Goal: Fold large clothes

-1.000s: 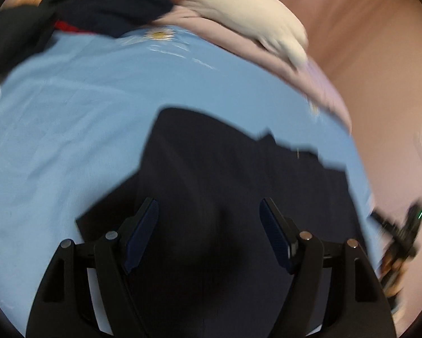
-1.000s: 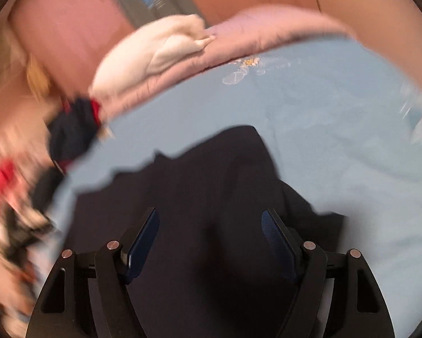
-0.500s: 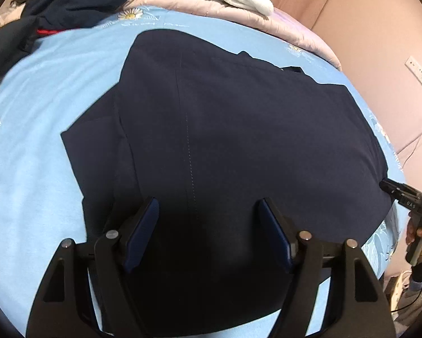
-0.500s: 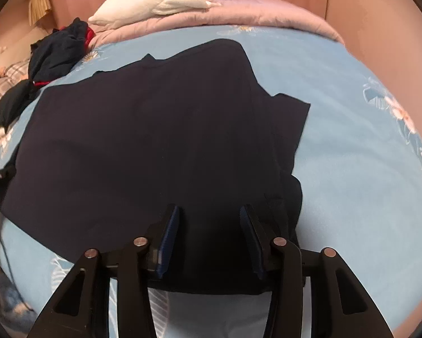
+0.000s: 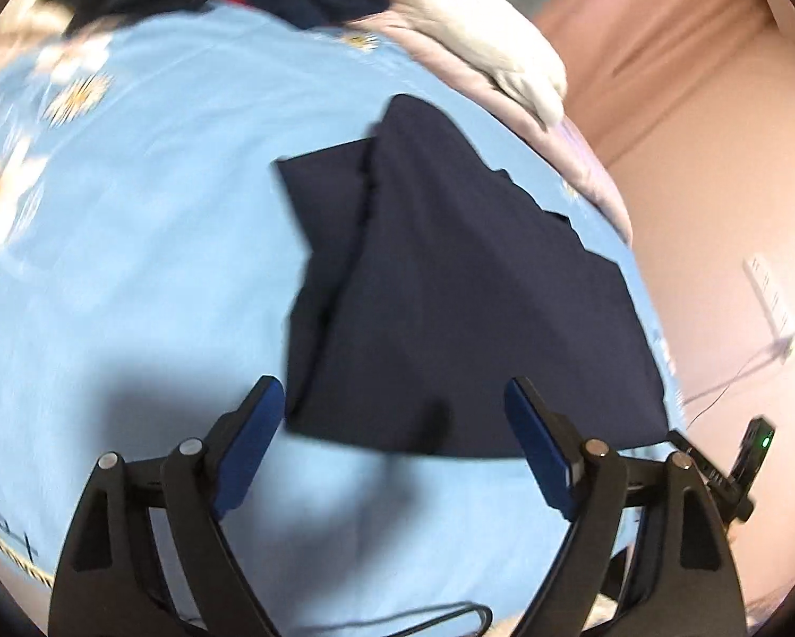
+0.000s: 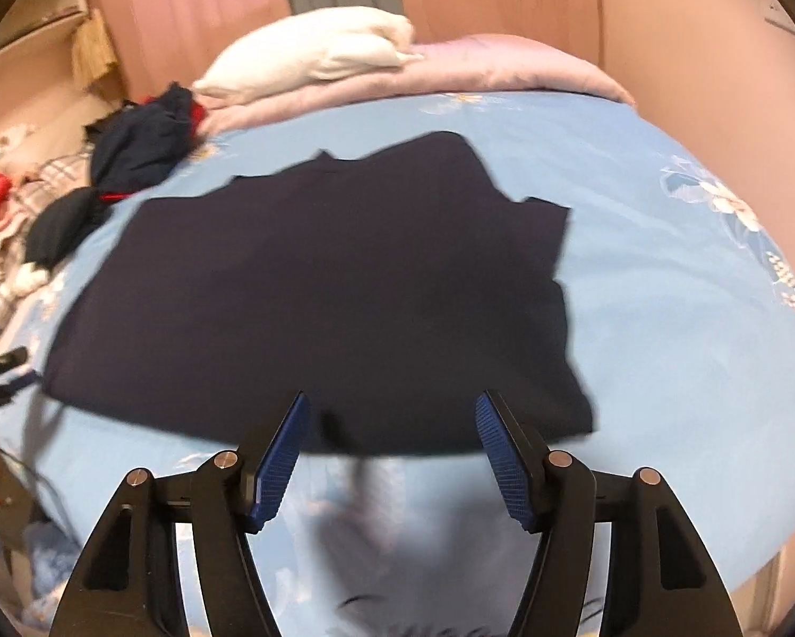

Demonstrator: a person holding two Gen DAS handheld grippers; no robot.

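Note:
A large dark navy garment [image 5: 450, 286] [image 6: 317, 292] lies spread flat on the light blue bed sheet [image 5: 131, 265] [image 6: 663, 345], one sleeve sticking out at its side. My left gripper [image 5: 394, 398] hovers just short of the garment's near hem, its jaws opening wide, nothing pressed between the blue pads [image 5: 251, 435]. My right gripper [image 6: 392, 414] hangs over the same near hem, jaws opening too, and the cloth lies beyond its pads [image 6: 495, 451] without being pinched.
A white pillow [image 6: 317, 58] rests on a pink quilt [image 6: 503, 63] at the bed's far end. A heap of dark and red clothes [image 6: 142, 138] lies at the far left. A pink wall with a socket [image 5: 769, 286] stands beside the bed.
Both grippers pulled back toward the bed's near edge, so the hem that lay between their pads now lies ahead of them. The right jaws, narrower half a second ago, stand wider.

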